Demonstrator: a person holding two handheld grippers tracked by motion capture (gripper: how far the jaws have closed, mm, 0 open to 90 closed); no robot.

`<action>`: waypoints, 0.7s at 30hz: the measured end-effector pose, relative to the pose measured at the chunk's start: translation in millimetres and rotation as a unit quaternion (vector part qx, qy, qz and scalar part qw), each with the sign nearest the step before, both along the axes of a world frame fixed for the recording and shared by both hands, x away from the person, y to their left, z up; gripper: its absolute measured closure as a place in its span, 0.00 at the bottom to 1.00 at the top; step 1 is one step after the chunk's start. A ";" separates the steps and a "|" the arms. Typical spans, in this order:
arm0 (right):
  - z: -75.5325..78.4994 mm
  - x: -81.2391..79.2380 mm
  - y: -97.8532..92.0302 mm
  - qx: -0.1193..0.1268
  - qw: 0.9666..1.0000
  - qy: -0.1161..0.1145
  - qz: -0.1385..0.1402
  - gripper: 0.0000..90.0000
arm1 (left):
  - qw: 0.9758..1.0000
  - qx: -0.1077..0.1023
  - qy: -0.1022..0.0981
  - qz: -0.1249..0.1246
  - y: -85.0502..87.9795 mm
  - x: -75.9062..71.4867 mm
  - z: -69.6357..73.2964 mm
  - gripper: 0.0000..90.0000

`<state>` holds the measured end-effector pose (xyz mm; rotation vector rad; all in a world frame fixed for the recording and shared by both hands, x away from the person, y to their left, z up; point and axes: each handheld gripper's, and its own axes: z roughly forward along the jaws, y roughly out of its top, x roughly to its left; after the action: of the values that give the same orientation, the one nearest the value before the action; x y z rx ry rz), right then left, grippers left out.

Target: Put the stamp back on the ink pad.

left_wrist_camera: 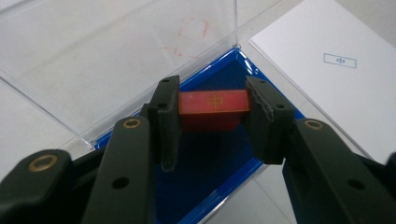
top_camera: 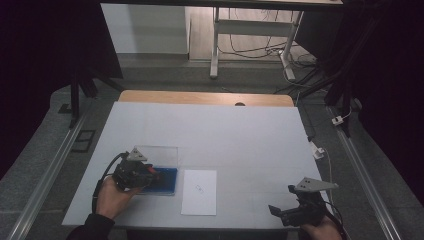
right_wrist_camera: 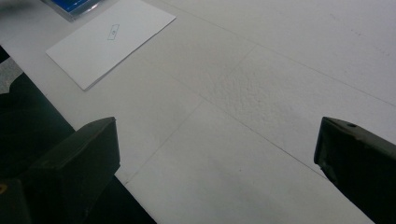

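A small red block (left_wrist_camera: 213,108) with a gold mark on top sits between the pads of my left gripper (left_wrist_camera: 213,99), which is shut on it just over the blue tray (left_wrist_camera: 205,163). In the high view the left gripper (top_camera: 151,176) reaches over the blue tray (top_camera: 169,184) at the near left of the table. The tray's clear lid (left_wrist_camera: 93,56) stands open behind it. My right gripper (top_camera: 281,200) rests near the front right edge. In the right gripper view its jaws stand wide apart, so the right gripper (right_wrist_camera: 217,144) is open with bare table between them.
A white sheet (top_camera: 199,192) with a small printed rectangle lies just right of the tray, also seen as the white sheet (left_wrist_camera: 336,70) and the white sheet (right_wrist_camera: 109,39). The white table cover (top_camera: 225,135) stretches back to a wooden edge (top_camera: 205,97). Cables lie on the floor beyond.
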<state>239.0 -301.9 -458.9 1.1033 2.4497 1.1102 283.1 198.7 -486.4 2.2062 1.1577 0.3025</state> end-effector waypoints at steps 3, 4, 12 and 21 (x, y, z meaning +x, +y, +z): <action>0.0 0.1 0.0 0.000 1.000 0.000 0.000 0.00 | 1.000 0.000 0.004 0.001 0.6 1.4 -1.8 0.65; 0.0 0.1 0.0 0.000 1.000 0.000 0.000 0.00 | 1.000 0.001 0.006 0.002 0.6 2.0 -2.5 0.65; -0.1 0.1 0.1 -0.001 1.000 0.000 0.001 0.00 | 1.000 0.012 0.016 -0.001 -1.6 4.4 -6.7 0.64; -0.1 0.2 0.1 -0.001 1.000 0.001 0.001 0.00 | 1.000 0.014 0.017 -0.005 -1.7 5.1 -8.3 0.64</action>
<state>239.2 -301.8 -459.0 1.1025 2.4519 1.1084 288.1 197.0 -494.7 2.2478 1.1661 0.2799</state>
